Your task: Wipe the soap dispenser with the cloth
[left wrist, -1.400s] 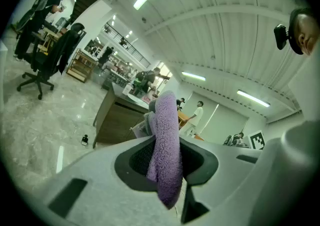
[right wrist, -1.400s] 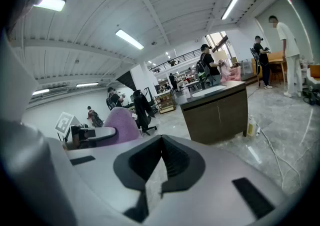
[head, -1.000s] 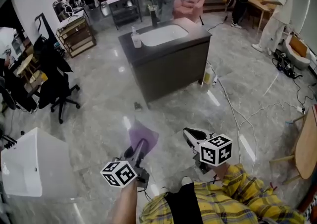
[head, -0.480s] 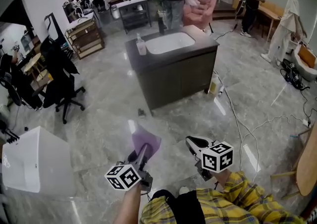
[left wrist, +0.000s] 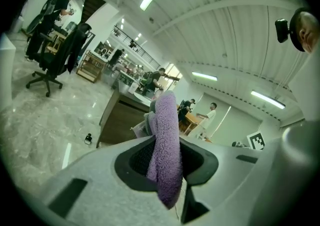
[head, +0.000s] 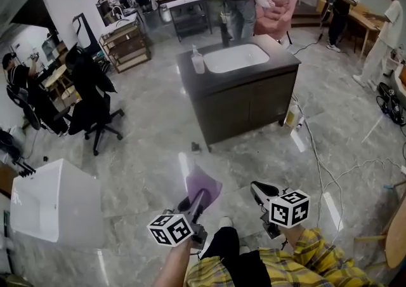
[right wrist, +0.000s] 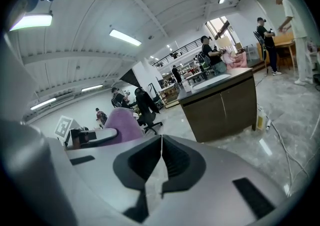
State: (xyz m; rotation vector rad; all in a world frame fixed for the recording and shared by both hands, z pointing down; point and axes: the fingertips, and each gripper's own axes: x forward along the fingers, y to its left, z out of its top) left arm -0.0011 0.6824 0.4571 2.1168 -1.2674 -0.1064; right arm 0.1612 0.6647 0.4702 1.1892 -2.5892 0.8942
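Observation:
The white soap dispenser [head: 197, 62] stands on the left end of a dark sink cabinet [head: 244, 105], beside its white basin [head: 236, 57], well ahead of me across the floor. My left gripper [head: 202, 195] is shut on a purple cloth [head: 203, 183], which sticks up from between the jaws. In the left gripper view the cloth [left wrist: 166, 142] fills the gap between the pads. My right gripper [head: 261, 189] is level with the left one, shut with nothing in it. In the right gripper view the dispenser [right wrist: 187, 86] shows small on the cabinet top.
A black office chair [head: 95, 98] stands at the left and a white box [head: 54, 200] at the near left. Cables [head: 320, 165] trail over the floor to the right of the cabinet, with a bottle [head: 292, 116] at its corner. Several people stand behind it.
Both grippers have been carried forward over the floor with the cloth still held. The sink cabinet now looks nearer and sits further right in the head view.

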